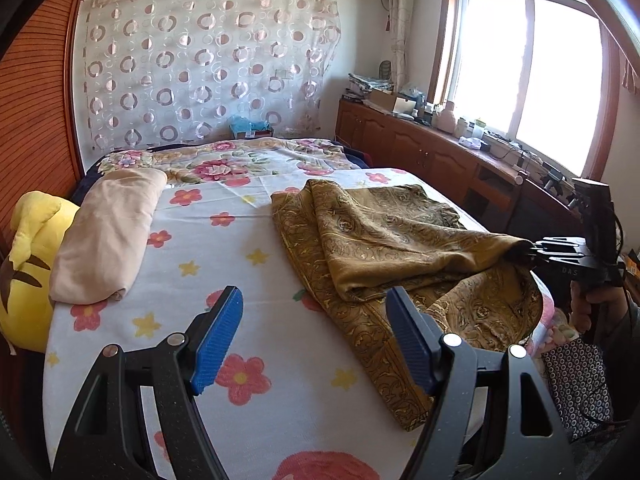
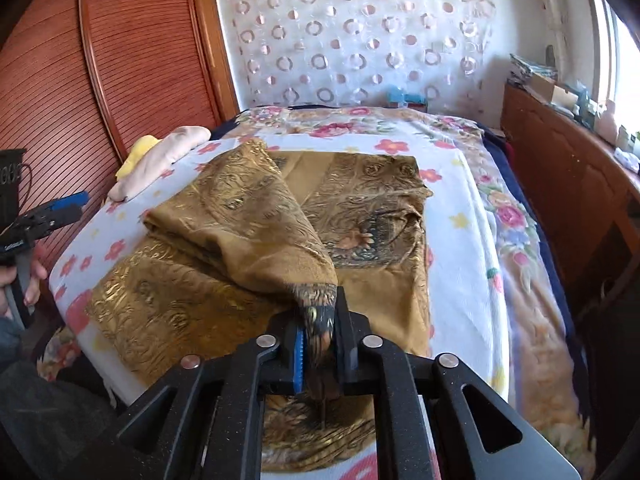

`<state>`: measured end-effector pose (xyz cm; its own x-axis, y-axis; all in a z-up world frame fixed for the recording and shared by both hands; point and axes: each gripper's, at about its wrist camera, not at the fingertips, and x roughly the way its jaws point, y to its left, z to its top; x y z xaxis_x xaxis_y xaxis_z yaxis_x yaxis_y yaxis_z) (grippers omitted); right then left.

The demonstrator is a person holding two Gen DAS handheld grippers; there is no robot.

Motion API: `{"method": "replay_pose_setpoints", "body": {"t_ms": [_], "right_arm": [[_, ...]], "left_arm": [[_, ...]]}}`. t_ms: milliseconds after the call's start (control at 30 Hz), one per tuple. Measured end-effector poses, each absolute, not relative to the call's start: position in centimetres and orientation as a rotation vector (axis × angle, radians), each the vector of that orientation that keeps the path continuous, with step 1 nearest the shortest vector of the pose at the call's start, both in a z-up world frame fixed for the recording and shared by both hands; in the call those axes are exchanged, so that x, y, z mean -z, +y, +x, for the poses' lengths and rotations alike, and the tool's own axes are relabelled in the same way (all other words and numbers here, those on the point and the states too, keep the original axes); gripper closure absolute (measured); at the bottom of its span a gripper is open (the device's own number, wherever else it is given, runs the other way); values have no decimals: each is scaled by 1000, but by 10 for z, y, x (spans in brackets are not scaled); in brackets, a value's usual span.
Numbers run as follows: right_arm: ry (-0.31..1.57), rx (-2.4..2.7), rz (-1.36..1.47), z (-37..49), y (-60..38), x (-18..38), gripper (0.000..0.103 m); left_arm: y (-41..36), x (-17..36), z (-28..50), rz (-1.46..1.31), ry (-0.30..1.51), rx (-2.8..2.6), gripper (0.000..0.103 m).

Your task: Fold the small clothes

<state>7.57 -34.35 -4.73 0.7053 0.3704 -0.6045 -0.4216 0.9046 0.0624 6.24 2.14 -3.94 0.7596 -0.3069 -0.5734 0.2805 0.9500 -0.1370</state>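
Right gripper: the right gripper (image 2: 318,334) is nearly closed, its blue-padded fingers (image 2: 299,354) pinching a dark-edged corner of the gold-brown patterned cloth (image 2: 240,216), which bunches between the pads and hangs just below them.
Left gripper: the left gripper (image 1: 314,336) stands wide apart with nothing between its blue ribbed fingers (image 1: 218,334); only the flower-print white bedsheet (image 1: 224,240) lies ahead of them.
Cloth: spread on the sheet beyond the right fingertips, one layer already lifted and draped over the rest; its near edge lies just beside the left gripper's right finger.
Step in hand: judged to be drawing the pinched corner across to make a fold.
Doing it well: keep the pinch firm on the corner, carry it low over the lower layer so the fold line runs straight, and lay it edge to edge before letting go; the free left fingers could pin the near hem so the lower layer does not slide.
Left wrist view only: the right gripper from the side, a hand on its handle, and a folded pale-pink cloth (image 1: 108,236) beside a yellow plush toy (image 1: 32,256), well to the left of the fingers.
Right wrist view only: the pinch itself at close range, and the cloth's flat far half with a dark flower motif.
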Motion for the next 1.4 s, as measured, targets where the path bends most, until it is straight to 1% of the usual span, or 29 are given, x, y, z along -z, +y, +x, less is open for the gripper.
{"method": "replay_pose_setpoints", "body": {"t_ms": [67,100,167,233,367,633,800,1000,1100,1133,1167,1200,1233,1400], "right_arm": [[627,-431,-108,67,-341,40,80],[614,-426,-113,65,-341,36,77],[585,-438,-114,56,-344,25,65],[553,-441,-131,46,-342,14,58],[521,-480,-158,42,-327,6,51],[602,-650,-243,84,-248,27,50],[709,-748,-329,103,-200,44,50],[779,-752,-403,118,-177,62,50],[802,-763,-400,128,-177,62,50],[801,-769,-396,128,-178,63,53],[797,-774,-383,130,-181,60,70],[788,-768,-376,128,-184,52,81],[780,-763,-369,127,-188,49,97],[660,-650,-288,138,-225,13,98]], "left_arm": [[19,39,62,-43,634,323,28],[19,39,62,-41,633,324,28],[16,38,62,-36,630,325,28],[14,37,61,-34,627,326,28],[13,38,60,-29,624,325,28],[20,37,58,-42,625,308,28],[28,40,56,-59,624,298,28],[31,44,56,-68,628,299,28],[32,45,56,-68,628,300,28],[32,45,55,-69,629,300,28],[32,45,56,-69,628,301,28],[32,46,56,-69,630,302,28],[32,47,55,-67,631,302,28],[30,51,56,-67,635,308,28]]}}
